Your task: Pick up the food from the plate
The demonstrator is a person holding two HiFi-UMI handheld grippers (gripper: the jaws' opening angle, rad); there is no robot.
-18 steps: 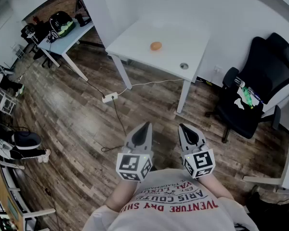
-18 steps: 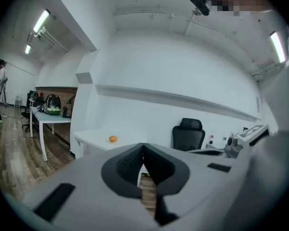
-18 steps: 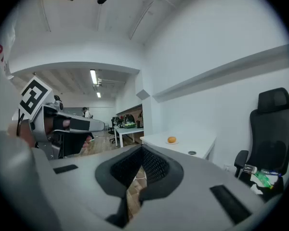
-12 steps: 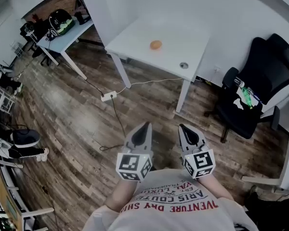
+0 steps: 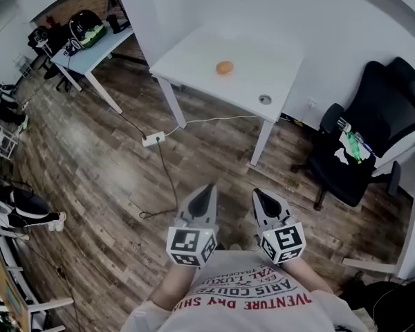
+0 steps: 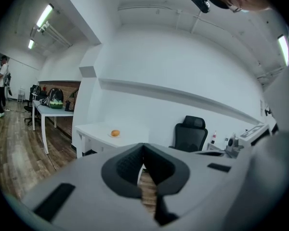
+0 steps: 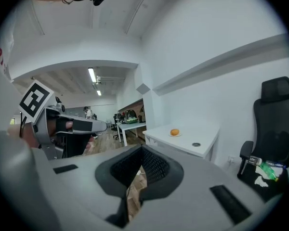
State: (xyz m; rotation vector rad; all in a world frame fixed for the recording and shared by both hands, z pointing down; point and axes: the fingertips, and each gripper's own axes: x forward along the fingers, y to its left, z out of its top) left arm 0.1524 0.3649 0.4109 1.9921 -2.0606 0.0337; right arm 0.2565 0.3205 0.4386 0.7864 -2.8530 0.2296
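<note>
The left gripper (image 5: 207, 189) and right gripper (image 5: 258, 194) are closed, empty; the plate (image 7: 175, 135) under the food (image 5: 225, 67) barely shows.

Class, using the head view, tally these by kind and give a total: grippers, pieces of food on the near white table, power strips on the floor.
Grippers: 2 (left gripper, right gripper)
Food: 1
Power strip: 1
Total: 4
</note>
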